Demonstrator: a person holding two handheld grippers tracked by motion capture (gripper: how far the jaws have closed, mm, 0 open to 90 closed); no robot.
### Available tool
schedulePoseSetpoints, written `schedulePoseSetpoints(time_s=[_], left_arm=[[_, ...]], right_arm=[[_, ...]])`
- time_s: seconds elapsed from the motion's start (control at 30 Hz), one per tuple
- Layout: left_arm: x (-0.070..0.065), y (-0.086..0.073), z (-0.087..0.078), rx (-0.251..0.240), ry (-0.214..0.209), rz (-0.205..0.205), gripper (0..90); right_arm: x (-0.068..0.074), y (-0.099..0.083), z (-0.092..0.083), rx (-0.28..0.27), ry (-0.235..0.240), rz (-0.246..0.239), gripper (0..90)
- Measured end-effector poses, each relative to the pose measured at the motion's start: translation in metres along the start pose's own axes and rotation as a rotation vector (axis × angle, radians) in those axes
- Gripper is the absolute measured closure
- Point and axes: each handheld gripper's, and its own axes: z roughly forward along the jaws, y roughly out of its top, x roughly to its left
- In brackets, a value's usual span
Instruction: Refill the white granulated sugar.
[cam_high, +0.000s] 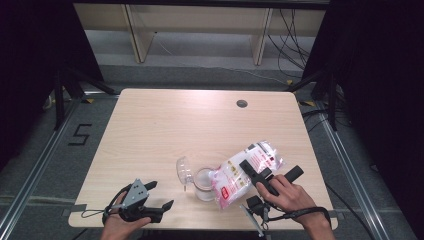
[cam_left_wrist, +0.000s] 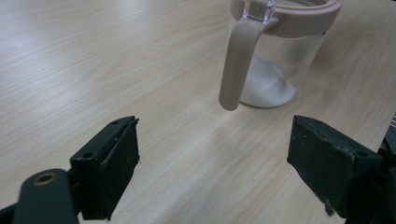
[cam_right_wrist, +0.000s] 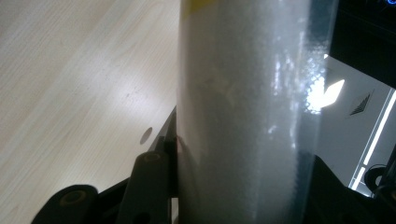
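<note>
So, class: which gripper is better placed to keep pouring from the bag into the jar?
Right: the right gripper clamps the bag tilted over the jar; the left gripper waits open.

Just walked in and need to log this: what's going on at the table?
A person is pouring white granules from a plastic bag into a clear jar with its flip lid open. The right gripper is clamped on the tilted bag, its mouth over the jar. The left gripper rests open near the table's front edge, holding nothing.
</note>
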Motion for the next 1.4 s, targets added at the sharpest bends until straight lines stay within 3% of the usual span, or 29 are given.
schedulePoseSetpoints(time_s=[0.3,0.37,0.67,0.7,1.4], left_arm=[[0.0,0.0,0.0,-0.001,0.001,0.0,16.0],[-0.0016,-0.0004,-0.0002,0.0,0.009,-0.025,16.0],[-0.0015,-0.0001,-0.0004,0.001,0.009,-0.02,16.0],[-0.0015,-0.0001,-0.0005,0.0,0.009,-0.021,16.1],[-0.0016,-0.0001,-0.0008,-0.001,0.01,-0.021,16.1]], right_arm=[[-0.0046,0.0015,-0.0023,0.003,0.002,-0.02,65.6],[-0.0047,0.003,-0.0021,-0.003,0.007,-0.026,65.7],[-0.0064,0.005,-0.0008,-0.001,0.007,-0.039,65.8],[-0.0044,0.0043,0.0013,-0.032,-0.03,-0.024,65.8],[-0.0023,0.0035,0.0006,-0.039,-0.034,-0.018,66.5]])
